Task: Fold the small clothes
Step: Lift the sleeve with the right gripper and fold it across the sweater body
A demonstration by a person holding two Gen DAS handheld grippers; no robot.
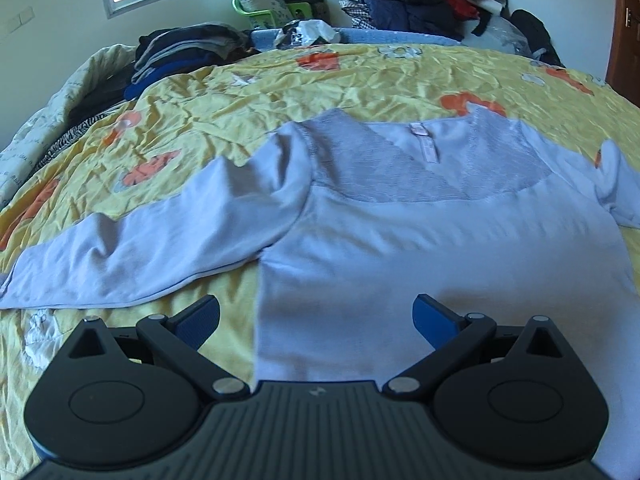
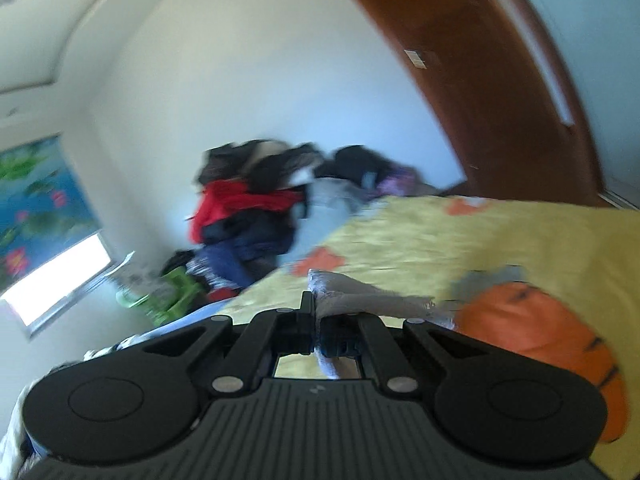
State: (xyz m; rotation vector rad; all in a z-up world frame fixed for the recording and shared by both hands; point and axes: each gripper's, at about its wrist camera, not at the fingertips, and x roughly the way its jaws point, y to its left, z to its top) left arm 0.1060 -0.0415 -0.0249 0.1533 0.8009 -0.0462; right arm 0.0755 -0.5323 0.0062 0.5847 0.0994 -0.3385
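Shirt (image 1: 420, 240) lies flat on the bedspread (image 1: 280, 80), collar away from me, its left sleeve (image 1: 160, 240) stretched sideways. My left gripper (image 1: 316, 316) hovers wide open over its hem; my right gripper (image 2: 316, 320) pinches pale cloth (image 2: 360, 296), apparently the other sleeve.

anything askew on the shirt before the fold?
Yes: the pale blue shirt lies flat, but its sleeve by the right edge of the left wrist view is bunched, while the other sleeve is spread out.
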